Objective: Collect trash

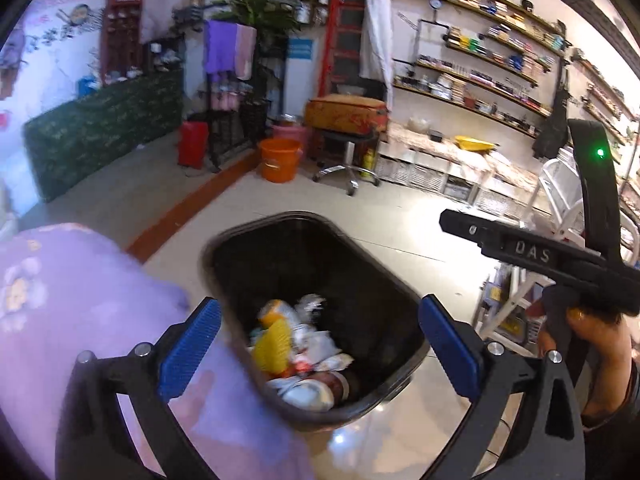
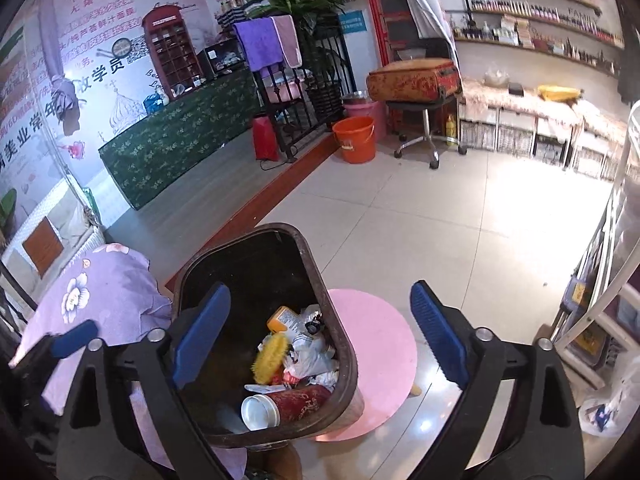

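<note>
Where trash fills it, bin (image 2: 344, 344), cup (image 2: 280, 404) inside

1. We note a black trash bin (image 2: 344, 344), brownish at the rim.
2. Inside, at 12 o'clock: an orange packet (image 2: 285, 319); at centre, a yellow ribbed piece (image 2: 269, 359); at 6, a dark red cup (image 2: 296, 402) with gold script.
3. At the bin's 9 o'clock: lilac cloth (image 2: 108, 292), white flower print.
4. At 3 o'clock: a plain pink stool (image 2: 380, 352).
5. Both grippers' pads (image 1: 192, 348) are blue on black frames.
6. An orange bucket (image 2: 355, 139) stands further off at 12.
</note>
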